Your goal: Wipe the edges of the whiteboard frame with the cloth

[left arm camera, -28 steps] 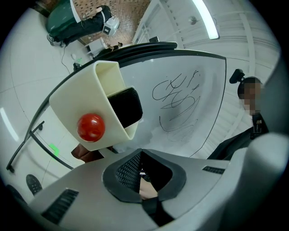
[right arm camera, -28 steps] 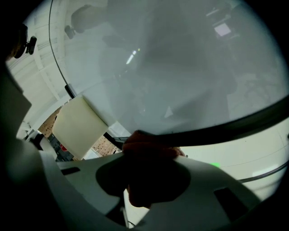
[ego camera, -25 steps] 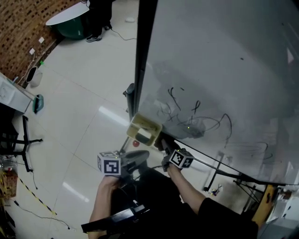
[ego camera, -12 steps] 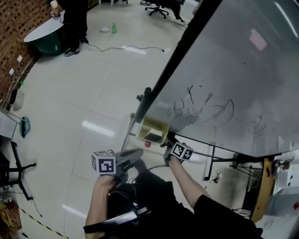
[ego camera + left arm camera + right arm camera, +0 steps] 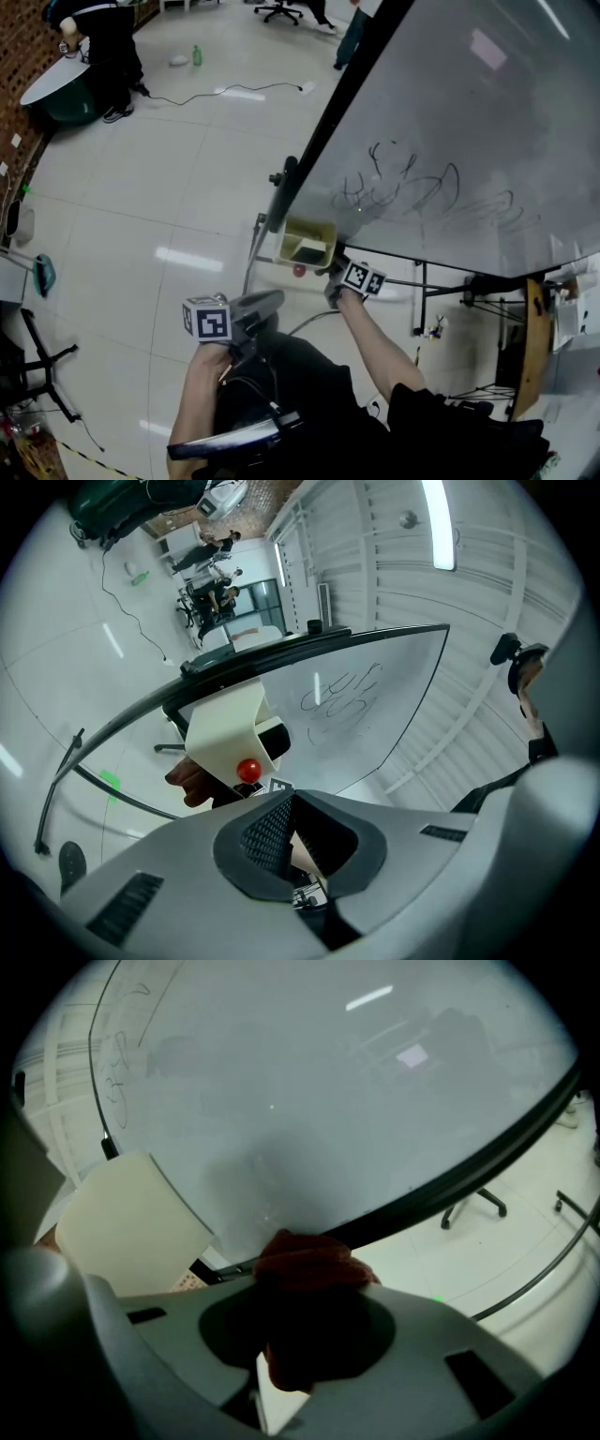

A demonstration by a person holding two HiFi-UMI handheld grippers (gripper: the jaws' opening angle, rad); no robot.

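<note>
The whiteboard [image 5: 469, 122] stands tilted in the head view, with a black frame [image 5: 347, 94] and scribbles near its lower left. My right gripper [image 5: 336, 272] is at the board's lower left corner, beside a cream box [image 5: 307, 242] fixed there. In the right gripper view it [image 5: 305, 1312] is shut on a dark red cloth [image 5: 307, 1258], which presses against the black frame edge [image 5: 450, 1180]. My left gripper [image 5: 267, 305] hangs lower left, away from the board. Its jaws [image 5: 291, 803] meet at the tips with nothing between them.
A red ball [image 5: 247, 770] sits on the cream box [image 5: 230, 728]. The board's stand legs [image 5: 427, 309] reach under its lower edge. On the floor at the far left are a person [image 5: 94, 37], a round table [image 5: 56, 89], a green bottle [image 5: 197, 56] and a cable [image 5: 234, 92].
The head view has swung, so the board now leans more to the right. My right gripper stays with the cloth at the corner by the cream box. The left gripper has barely moved.
</note>
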